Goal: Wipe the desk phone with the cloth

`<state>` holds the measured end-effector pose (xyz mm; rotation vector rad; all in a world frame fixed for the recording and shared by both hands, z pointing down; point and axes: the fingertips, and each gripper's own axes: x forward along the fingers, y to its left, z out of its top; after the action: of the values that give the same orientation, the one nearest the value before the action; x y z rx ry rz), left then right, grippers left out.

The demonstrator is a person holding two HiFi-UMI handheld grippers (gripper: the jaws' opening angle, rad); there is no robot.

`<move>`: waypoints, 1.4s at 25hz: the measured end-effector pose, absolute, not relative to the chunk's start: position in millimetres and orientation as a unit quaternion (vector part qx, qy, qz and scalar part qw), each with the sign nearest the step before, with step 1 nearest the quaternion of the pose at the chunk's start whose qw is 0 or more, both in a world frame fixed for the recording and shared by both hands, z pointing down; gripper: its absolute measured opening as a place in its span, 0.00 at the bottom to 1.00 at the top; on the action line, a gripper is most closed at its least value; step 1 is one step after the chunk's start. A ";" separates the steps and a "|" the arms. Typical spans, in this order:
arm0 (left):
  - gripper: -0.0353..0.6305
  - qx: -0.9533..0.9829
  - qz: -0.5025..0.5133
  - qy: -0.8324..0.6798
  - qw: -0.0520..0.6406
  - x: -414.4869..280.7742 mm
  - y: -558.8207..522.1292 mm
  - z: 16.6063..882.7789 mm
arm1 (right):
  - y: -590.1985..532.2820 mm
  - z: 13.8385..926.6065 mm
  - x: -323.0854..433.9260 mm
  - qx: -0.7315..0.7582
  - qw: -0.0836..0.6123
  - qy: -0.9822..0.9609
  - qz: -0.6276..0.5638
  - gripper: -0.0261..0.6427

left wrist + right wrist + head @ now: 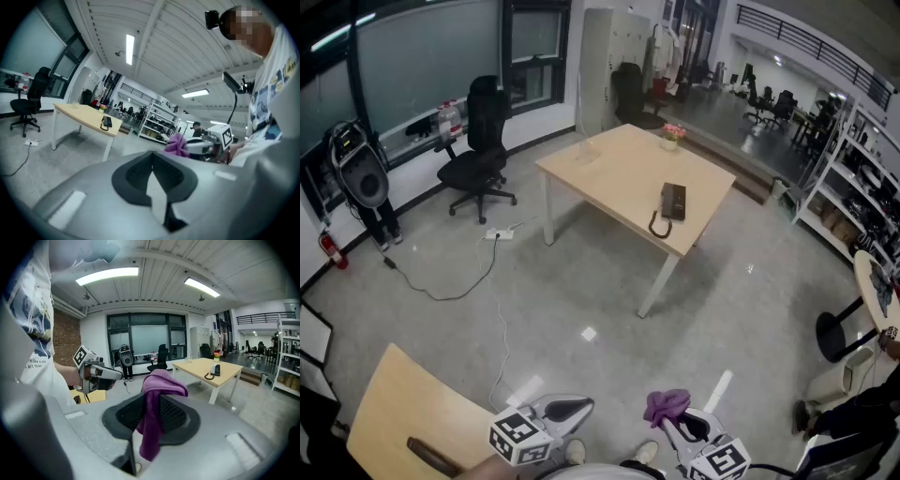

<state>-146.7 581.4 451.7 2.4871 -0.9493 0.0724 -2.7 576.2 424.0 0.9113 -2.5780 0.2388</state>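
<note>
Here, the left hand-held gripper [152, 165] is pressed together, the right hand-held gripper [151, 401] pinches one cloth [161, 383].

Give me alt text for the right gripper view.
The right gripper is shut on a purple cloth that drapes over its fingers. Beyond it a desk phone sits on a light wooden table across the room, and the left gripper shows at the picture's left.

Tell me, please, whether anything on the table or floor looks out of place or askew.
Only mildly: the desk phone sits close to the near edge of the table, its cord looping at the rim. A power strip and loose cable trail across the floor. Nothing looks spilled.
</note>
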 end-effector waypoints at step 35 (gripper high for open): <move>0.06 0.884 0.082 -0.403 0.223 -103.5 306.8 434.4 | 277.1 424.7 54.7 0.301 0.167 -0.936 0.078 0.18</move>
<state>-103.5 306.8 434.4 2.4403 -1.1128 0.2278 54.7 277.1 424.7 0.8559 -2.6629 0.2209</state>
